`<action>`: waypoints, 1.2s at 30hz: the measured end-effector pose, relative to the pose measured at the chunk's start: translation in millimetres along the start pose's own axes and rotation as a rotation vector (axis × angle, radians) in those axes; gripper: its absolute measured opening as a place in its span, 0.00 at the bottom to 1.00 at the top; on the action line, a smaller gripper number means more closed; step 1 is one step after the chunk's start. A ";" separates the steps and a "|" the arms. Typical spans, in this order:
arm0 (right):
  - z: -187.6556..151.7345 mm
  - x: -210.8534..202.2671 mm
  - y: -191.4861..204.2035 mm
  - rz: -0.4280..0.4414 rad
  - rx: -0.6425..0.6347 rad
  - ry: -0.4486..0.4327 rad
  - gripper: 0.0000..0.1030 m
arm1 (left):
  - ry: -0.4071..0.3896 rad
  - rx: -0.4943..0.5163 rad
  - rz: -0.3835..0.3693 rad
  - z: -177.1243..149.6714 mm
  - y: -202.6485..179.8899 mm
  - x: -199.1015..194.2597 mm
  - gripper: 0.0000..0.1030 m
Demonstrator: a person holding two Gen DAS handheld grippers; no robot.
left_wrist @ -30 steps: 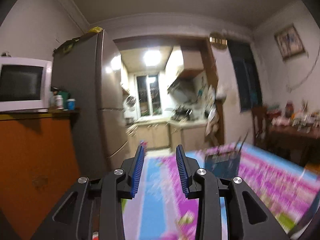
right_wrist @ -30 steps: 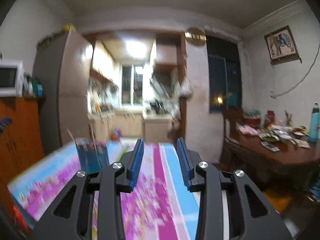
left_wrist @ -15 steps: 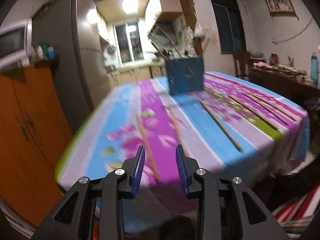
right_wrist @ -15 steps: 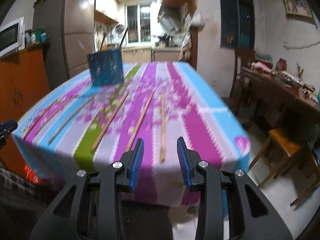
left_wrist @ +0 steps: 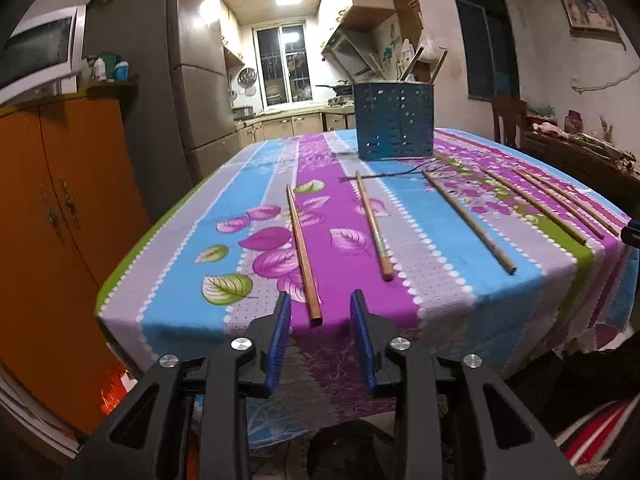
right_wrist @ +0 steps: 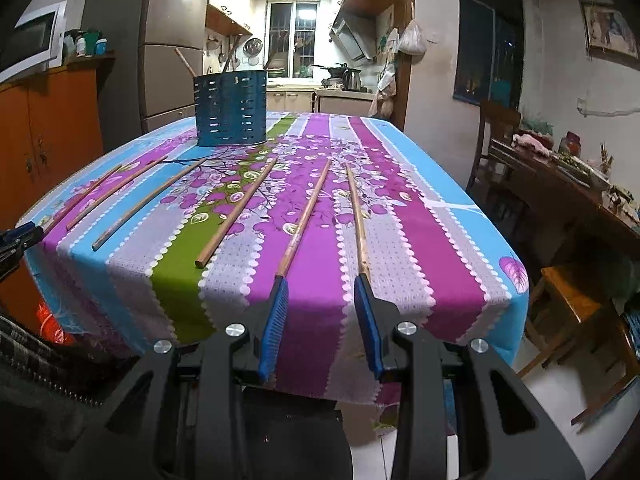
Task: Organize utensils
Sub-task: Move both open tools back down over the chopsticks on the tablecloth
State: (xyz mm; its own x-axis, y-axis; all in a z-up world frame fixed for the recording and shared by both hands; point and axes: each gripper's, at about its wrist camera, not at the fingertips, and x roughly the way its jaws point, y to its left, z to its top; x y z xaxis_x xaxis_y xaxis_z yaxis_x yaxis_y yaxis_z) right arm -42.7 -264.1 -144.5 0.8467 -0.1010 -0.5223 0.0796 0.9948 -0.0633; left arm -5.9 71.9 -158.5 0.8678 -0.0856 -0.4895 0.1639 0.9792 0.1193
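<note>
Several wooden chopsticks lie lengthwise on the flowered tablecloth (left_wrist: 440, 280). A blue perforated holder (left_wrist: 394, 126) (right_wrist: 231, 110) stands at the far end with a few sticks in it. My left gripper (left_wrist: 320, 300) hangs at the table's near edge with its jaws closing. The leftmost chopstick (left_wrist: 302, 252) ends just ahead of the tips, and no pad touches it. My right gripper (right_wrist: 320, 282) is open at the near edge. Two chopsticks (right_wrist: 304, 216) (right_wrist: 360, 220) run toward its fingertips, with nothing between the pads.
An orange cabinet (left_wrist: 60, 220) with a microwave (left_wrist: 44, 52) on it stands left of the table, with a grey fridge (left_wrist: 160, 80) behind it. A cluttered wooden side table (right_wrist: 560, 184), a chair (right_wrist: 496, 136) and a stool (right_wrist: 572, 300) stand to the right.
Both grippers sank and tipped down from facing the room to facing the table's near edge. The blur is gone. The left jaws stand slightly narrower.
</note>
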 end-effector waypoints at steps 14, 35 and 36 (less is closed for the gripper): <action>3.7 15.5 10.2 -0.026 -0.003 -0.015 0.24 | -0.015 -0.071 -0.017 -2.5 10.4 10.4 0.12; 6.2 36.4 22.0 -0.005 0.022 -0.004 0.18 | -0.034 -0.060 -0.017 -3.7 6.5 13.2 0.12; 6.2 36.6 22.1 -0.005 0.024 -0.003 0.18 | -0.036 -0.060 -0.016 -4.2 6.2 12.9 0.12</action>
State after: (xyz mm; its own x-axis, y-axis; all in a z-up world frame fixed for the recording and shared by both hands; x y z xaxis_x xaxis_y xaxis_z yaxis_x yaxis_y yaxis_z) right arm -6.6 -245.7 -159.7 0.8479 -0.1064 -0.5193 0.0969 0.9943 -0.0455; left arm 4.3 77.6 -167.7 0.8820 -0.1070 -0.4590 0.1503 0.9869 0.0589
